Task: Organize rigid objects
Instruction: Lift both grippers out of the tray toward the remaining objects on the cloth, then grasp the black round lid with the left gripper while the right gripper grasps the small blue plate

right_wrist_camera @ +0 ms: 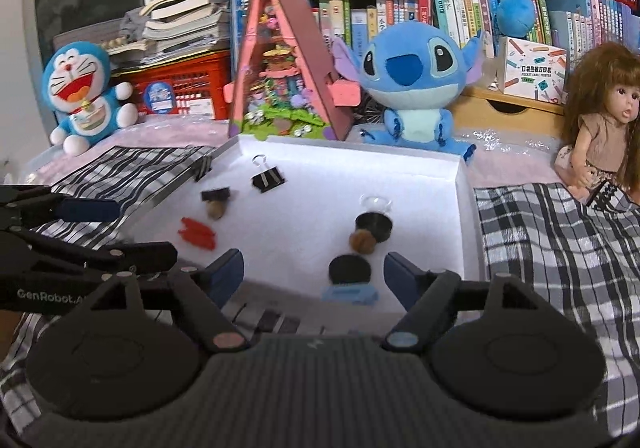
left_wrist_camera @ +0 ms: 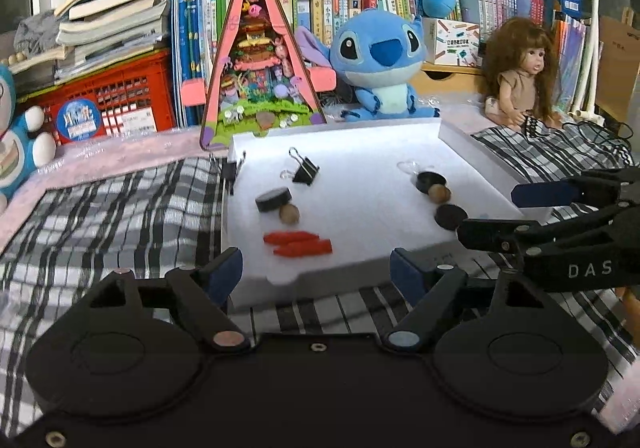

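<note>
Both grippers point forward and downward at the near edge of the white tray [left_wrist_camera: 460, 144]. The left gripper [left_wrist_camera: 316, 272] has its jaws spread wide with nothing between them; the right gripper [right_wrist_camera: 314, 274] is likewise wide open and empty. The red pieces [left_wrist_camera: 298, 243] lie near-left in the tray, long axes running left-right. A binder clip [left_wrist_camera: 305, 170] sits farther back, handles pointing away. Black discs [left_wrist_camera: 273, 199] and what look like brown nuts [left_wrist_camera: 289, 214] lie scattered, blurred in the right view.
</note>
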Tool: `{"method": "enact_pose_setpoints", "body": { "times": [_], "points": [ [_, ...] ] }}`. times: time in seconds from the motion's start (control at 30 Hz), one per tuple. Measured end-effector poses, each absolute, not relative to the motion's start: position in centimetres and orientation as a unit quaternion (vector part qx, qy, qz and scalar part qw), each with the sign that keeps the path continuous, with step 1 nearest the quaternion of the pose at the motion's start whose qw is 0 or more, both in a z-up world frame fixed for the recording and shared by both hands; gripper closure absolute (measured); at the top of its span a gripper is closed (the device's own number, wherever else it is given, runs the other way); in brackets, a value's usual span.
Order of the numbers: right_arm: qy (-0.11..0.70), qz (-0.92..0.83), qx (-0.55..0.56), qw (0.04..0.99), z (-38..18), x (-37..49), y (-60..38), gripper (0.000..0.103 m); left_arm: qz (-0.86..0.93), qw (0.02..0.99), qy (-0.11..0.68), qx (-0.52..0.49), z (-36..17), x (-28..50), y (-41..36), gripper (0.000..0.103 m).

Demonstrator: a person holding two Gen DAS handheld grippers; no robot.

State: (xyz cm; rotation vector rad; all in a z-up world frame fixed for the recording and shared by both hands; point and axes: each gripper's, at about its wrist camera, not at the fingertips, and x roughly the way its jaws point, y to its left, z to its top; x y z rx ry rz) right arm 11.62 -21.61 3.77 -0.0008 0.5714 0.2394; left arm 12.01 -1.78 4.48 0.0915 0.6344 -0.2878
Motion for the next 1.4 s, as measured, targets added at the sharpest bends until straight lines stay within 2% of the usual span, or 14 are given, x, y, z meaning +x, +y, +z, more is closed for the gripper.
{"method": "enact_pose_setpoints", "body": {
  "times": [0.77,0.9,1.03,1.3,1.37,1.4],
  "points": [
    [0.264,0.183,-0.053,0.946,1.5,2.8,-19.7,0.015,-0.156,0.927,0.340,0.024,2.0,6.8,-0.1,0.024],
    [0.263,0.197,-0.066,0.942,1.1,1.8,-19.1,0.014,-0.173,0.923,0.344,0.014,2.1,6.8,-0.2,0.034],
    [0.261,0.212,-0.074,0.939,0.8,1.2,-18.9,0.014,-0.201,0.914,0.352,0.002,2.1,6.9,-0.7,0.052],
    [0.262,0.253,-0.075,0.928,0.3,0.2,-19.0,0.014,-0.236,0.903,0.360,0.017,1.6,6.7,-2.7,0.065],
    [0.261,0.265,-0.076,0.925,0.2,0.0,-18.8,0.014,-0.239,0.899,0.366,0.017,1.3,6.9,-3.1,0.074],
    [0.260,0.272,-0.077,0.923,0.2,-0.2,-18.7,0.014,-0.242,0.898,0.368,0.017,1.2,7.0,-3.3,0.082]
  ]
}}
